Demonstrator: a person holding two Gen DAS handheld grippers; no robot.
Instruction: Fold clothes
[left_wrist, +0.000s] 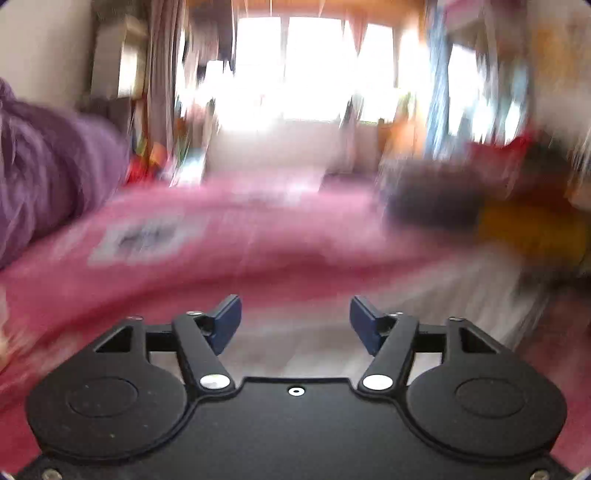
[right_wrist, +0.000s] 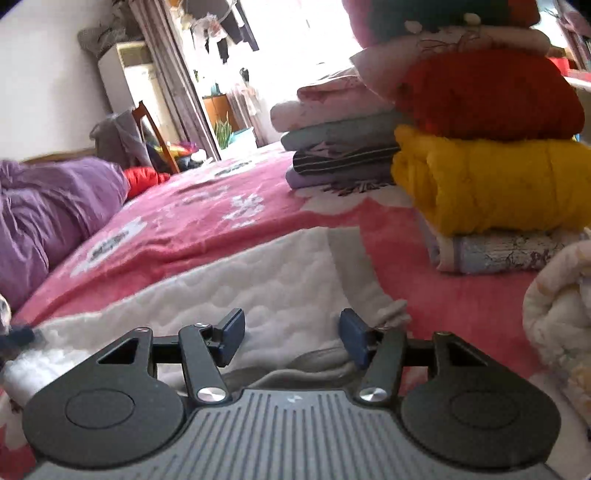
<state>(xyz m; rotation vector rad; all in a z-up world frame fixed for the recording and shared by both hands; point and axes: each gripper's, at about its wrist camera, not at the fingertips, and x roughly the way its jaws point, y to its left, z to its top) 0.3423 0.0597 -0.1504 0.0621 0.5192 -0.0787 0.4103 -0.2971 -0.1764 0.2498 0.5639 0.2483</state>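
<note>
White quilted garment (right_wrist: 258, 280) spread flat on the pink bed (right_wrist: 207, 221), beside the yellow bundle (right_wrist: 491, 184). Right tool (right_wrist: 291, 336) spread, empty, over its near edge; left tool (left_wrist: 295, 321) likewise spread. Better to pinch the hem squarely, both layers together.

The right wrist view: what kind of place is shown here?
Most likely a bedroom at home: a bed with a pink blanket, stacks of folded clothes on it, and a curtained window behind.
</note>
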